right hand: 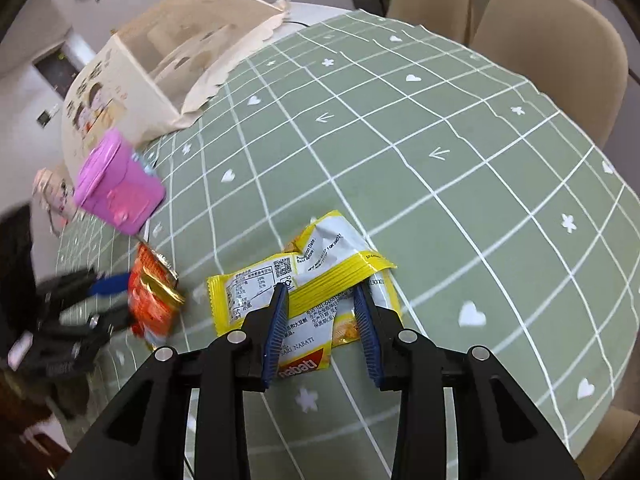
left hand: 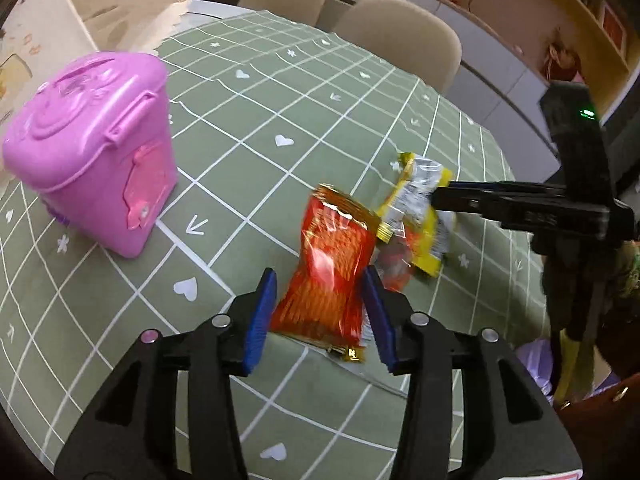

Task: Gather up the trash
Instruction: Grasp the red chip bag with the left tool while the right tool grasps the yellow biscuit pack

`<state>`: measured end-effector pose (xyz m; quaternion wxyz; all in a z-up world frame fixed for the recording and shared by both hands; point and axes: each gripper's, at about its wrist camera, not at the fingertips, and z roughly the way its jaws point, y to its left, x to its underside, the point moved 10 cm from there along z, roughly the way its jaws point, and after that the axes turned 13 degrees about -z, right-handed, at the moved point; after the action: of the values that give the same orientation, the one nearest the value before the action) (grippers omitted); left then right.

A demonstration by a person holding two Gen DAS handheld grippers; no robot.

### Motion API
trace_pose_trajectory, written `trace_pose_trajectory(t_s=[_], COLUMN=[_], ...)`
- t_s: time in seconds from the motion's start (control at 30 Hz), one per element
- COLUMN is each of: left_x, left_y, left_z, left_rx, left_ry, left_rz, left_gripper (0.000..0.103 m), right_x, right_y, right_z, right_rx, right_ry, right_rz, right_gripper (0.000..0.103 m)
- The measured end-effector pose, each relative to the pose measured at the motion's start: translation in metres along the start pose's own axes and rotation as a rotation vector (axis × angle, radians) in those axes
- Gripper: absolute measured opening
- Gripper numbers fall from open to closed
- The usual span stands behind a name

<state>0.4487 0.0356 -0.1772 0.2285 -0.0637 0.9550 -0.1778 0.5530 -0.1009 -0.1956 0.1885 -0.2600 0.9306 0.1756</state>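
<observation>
On the green checked tablecloth [left hand: 280, 120], two snack wrappers are seen lying side by side, near the table's front edge. A red wrapper [left hand: 332, 264] is straddled by the left gripper [left hand: 320, 312], whose blue pads stand apart on either side of it without pressing. A yellow wrapper [right hand: 304, 284] is likewise bracketed by the right gripper [right hand: 322, 328], its jaws parted and no squeeze visible. Neither piece appears lifted yet. Further left, a pink trash bin [left hand: 92, 152] is seen upright with its lid shut, well apart from both wrappers. Collection is judged barely started: both wrappers remain to be gripped, the lid opened, and the trash dropped in. Beige chairs [left hand: 400, 36] are seen beyond the far edge.
</observation>
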Motion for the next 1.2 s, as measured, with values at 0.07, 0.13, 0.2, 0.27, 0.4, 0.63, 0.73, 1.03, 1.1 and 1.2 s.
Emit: trace_pose_trajectory(t_s=[0.07, 0.13, 0.2, 0.27, 0.4, 0.63, 0.73, 1.03, 1.1, 1.2], left_x=[0.001, 0.0, 0.0, 0.001, -0.007, -0.012, -0.012, -0.021, -0.019, -0.015], left_y=[-0.001, -0.001, 0.0, -0.004, -0.007, -0.011, -0.01, -0.006, 0.002, 0.018], left_z=[0.0, 0.002, 0.0, -0.006, -0.013, 0.008, 0.02, -0.019, -0.035, -0.049], left_rx=[-0.018, -0.025, -0.014, 0.016, 0.025, -0.047, -0.072, 0.017, 0.028, 0.022], left_ry=[-0.009, -0.01, -0.008, -0.015, -0.048, -0.033, -0.013, -0.09, -0.106, -0.118], left_rz=[0.012, 0.013, -0.002, -0.014, 0.006, 0.059, 0.046, -0.039, -0.074, -0.102], left_gripper=[0.042, 0.042, 0.043, 0.044, 0.051, 0.052, 0.051, 0.027, 0.027, 0.029], right_x=[-0.006, -0.007, -0.009, -0.008, -0.003, 0.008, 0.011, 0.001, -0.008, -0.02], right_y=[0.0, 0.001, 0.002, 0.003, 0.009, -0.003, -0.018, -0.008, -0.005, -0.001], right_z=[0.004, 0.006, 0.007, 0.005, -0.011, -0.045, -0.05, -0.024, -0.012, 0.0], right_rx=[-0.006, -0.001, 0.009, 0.029, 0.117, 0.104, 0.104, 0.152, 0.166, 0.213], right_ry=[0.001, -0.005, -0.011, -0.017, -0.039, -0.086, -0.094, -0.119, -0.12, -0.131], right_rz=[0.032, 0.054, 0.058, 0.036, -0.08, 0.002, 0.154, 0.369, 0.375, 0.355], right_gripper=[0.034, 0.034, 0.034, 0.034, 0.01, 0.008, 0.011, 0.037, 0.044, 0.049])
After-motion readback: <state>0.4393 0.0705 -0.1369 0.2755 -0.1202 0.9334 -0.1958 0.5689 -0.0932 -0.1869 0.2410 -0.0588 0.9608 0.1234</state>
